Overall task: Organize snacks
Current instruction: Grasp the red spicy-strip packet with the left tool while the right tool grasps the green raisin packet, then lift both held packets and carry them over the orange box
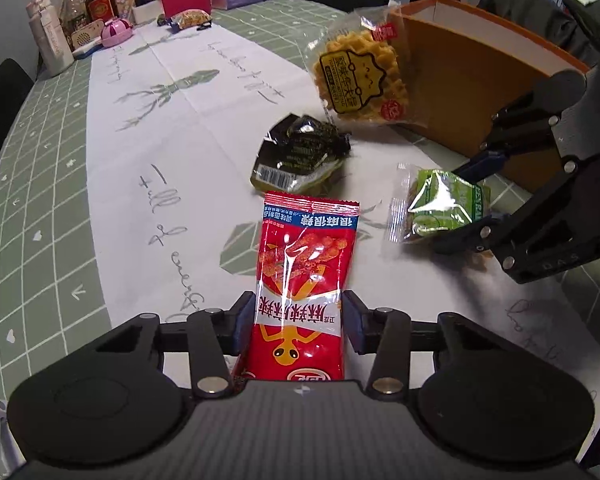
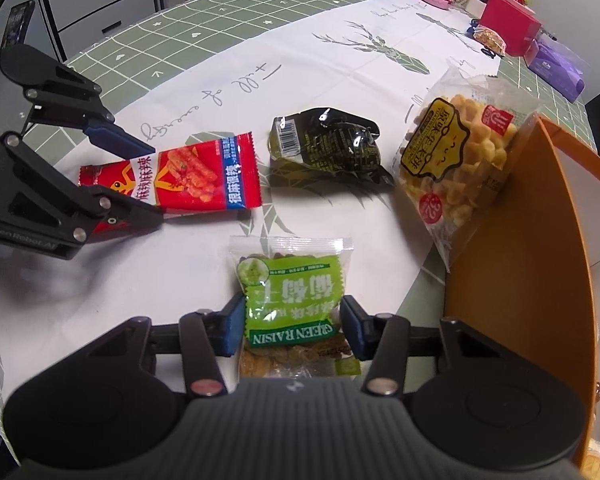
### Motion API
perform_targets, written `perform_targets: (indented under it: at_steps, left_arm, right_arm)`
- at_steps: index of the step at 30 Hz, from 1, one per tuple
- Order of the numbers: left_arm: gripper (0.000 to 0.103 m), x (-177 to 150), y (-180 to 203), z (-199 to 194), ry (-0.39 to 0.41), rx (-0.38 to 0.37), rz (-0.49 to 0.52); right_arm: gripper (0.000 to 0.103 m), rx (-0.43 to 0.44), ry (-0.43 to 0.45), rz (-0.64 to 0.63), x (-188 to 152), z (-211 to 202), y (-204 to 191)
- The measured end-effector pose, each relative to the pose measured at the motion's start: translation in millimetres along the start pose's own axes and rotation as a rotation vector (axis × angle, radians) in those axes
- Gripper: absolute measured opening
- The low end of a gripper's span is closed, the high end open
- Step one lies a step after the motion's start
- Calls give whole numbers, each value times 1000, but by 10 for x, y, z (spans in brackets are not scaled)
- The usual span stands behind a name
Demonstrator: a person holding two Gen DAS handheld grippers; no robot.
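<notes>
Four snack packs lie on the white cloth (image 1: 188, 128) in the left wrist view. Left gripper (image 1: 298, 316) has its pads on both sides of the red pack (image 1: 306, 264), pinching it where it lies — Chinese print, a yellow figure. Beyond sit the dark pack (image 1: 296, 156) with a barcode and the waffle pack (image 1: 358, 72), leaning on the orange box (image 1: 468, 92). Bare cloth stretches left.

Right wrist view: right gripper (image 2: 290, 326) is clamped on the green pack (image 2: 290, 300), marked "GREEN RAISIN", flat on the cloth just beside the box's (image 2: 540, 260) wall. "GenRobot.AI" shows on the left gripper (image 2: 152, 180) — it straddles the red pack's (image 2: 196, 178) end.
</notes>
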State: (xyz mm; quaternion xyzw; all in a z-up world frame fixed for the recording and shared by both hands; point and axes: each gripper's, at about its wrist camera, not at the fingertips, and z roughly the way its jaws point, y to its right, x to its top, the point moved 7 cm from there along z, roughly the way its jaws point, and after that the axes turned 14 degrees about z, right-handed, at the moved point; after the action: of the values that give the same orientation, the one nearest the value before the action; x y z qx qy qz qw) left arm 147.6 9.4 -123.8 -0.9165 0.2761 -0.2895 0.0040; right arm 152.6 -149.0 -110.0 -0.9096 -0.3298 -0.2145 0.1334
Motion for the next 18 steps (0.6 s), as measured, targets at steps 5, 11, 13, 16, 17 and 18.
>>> perform_targets:
  at_steps: [5, 11, 13, 16, 17, 18]
  left_arm:
    - [52, 112, -101, -160, 38, 25, -38]
    - [52, 390, -138, -434, 112, 82, -46]
    - [52, 513, -120, -529, 147, 76, -60]
    - [52, 696, -25, -617, 189, 72, -53]
    - [52, 756, 15, -634, 201, 70, -48]
    - [52, 816, 54, -645, 212, 67, -43]
  right_arm:
    - [47, 1, 27, -2, 59, -98, -21]
    - [47, -4, 105, -4, 202, -400, -15]
    - [47, -14, 135, -6, 245, -524, 11]
    - [47, -32, 175, -1, 285, -707, 77]
    - [47, -38, 192, 6, 298, -776, 114]
    - [47, -44, 205, 14, 307, -836, 150]
